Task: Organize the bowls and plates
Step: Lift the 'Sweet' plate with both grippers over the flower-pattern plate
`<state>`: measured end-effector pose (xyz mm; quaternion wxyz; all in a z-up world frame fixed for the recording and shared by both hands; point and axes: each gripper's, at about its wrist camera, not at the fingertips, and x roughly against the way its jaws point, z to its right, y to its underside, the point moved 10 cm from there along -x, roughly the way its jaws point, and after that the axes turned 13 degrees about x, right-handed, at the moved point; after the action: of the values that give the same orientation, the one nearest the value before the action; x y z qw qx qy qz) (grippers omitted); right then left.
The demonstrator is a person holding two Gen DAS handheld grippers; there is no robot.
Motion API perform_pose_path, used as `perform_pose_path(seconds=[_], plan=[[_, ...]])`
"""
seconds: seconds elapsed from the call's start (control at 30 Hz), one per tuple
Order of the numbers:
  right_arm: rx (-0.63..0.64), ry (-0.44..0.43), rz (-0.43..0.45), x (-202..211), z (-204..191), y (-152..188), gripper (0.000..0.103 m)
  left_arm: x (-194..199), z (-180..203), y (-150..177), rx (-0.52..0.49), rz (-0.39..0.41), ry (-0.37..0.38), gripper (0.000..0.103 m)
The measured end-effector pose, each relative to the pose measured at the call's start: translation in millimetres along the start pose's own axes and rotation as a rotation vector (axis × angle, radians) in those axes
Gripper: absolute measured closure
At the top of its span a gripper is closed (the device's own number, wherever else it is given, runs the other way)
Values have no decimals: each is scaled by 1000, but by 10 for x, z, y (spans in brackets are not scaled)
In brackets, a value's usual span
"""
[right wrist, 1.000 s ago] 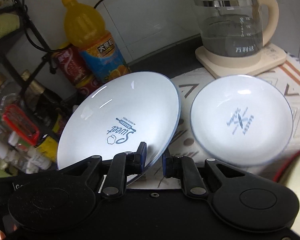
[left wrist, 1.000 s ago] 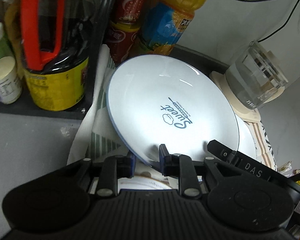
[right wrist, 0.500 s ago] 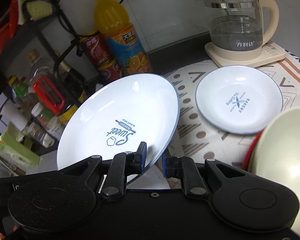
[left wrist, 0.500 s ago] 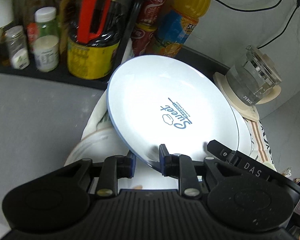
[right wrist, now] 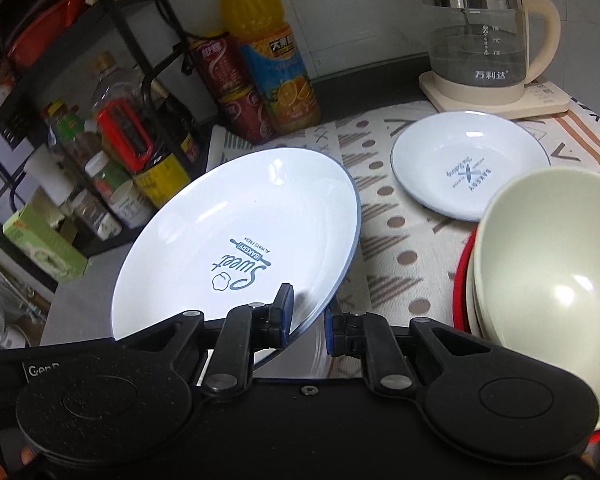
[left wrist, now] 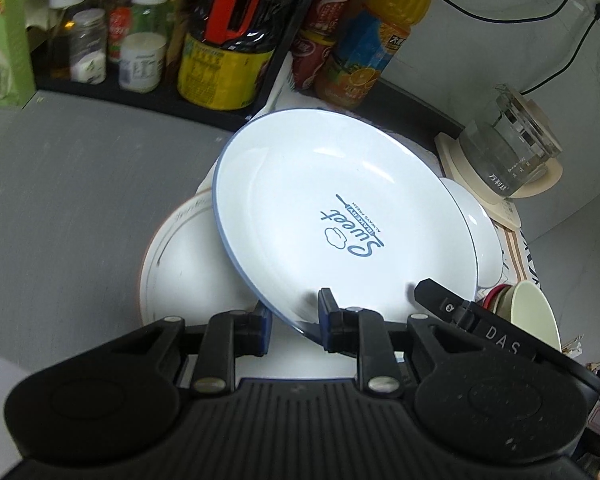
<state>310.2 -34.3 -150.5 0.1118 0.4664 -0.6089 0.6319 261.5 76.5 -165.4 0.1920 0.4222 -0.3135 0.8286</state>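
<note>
Both grippers are shut on the near rim of one large white "Sweet" plate (left wrist: 332,208) with a blue edge, held tilted in the air. My left gripper (left wrist: 293,316) grips it in the left wrist view; my right gripper (right wrist: 306,314) grips the same plate (right wrist: 236,248) in the right wrist view. Below it lies a cream plate (left wrist: 180,264) with a brown rim. A smaller white dish (right wrist: 468,164) sits on the patterned cloth (right wrist: 384,236). A pale green bowl (right wrist: 552,276) stands stacked in a red-rimmed one at the right.
A glass kettle (right wrist: 480,44) on a cream base stands at the back right. An orange juice bottle (right wrist: 272,48), red cans (right wrist: 228,84) and a black rack of jars and bottles (right wrist: 112,140) line the back and left. A grey counter (left wrist: 80,192) lies to the left.
Both grippers have pulled back and risen with the plate. The cream plate below, the green bowl and more of the counter and rack have come into view.
</note>
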Motion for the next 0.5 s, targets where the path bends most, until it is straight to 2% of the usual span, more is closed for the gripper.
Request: perform_pose_path(seconds=[0.5], plan=[[54, -15, -56, 6, -94, 208, 88, 21, -263, 298, 80, -14, -34, 81]])
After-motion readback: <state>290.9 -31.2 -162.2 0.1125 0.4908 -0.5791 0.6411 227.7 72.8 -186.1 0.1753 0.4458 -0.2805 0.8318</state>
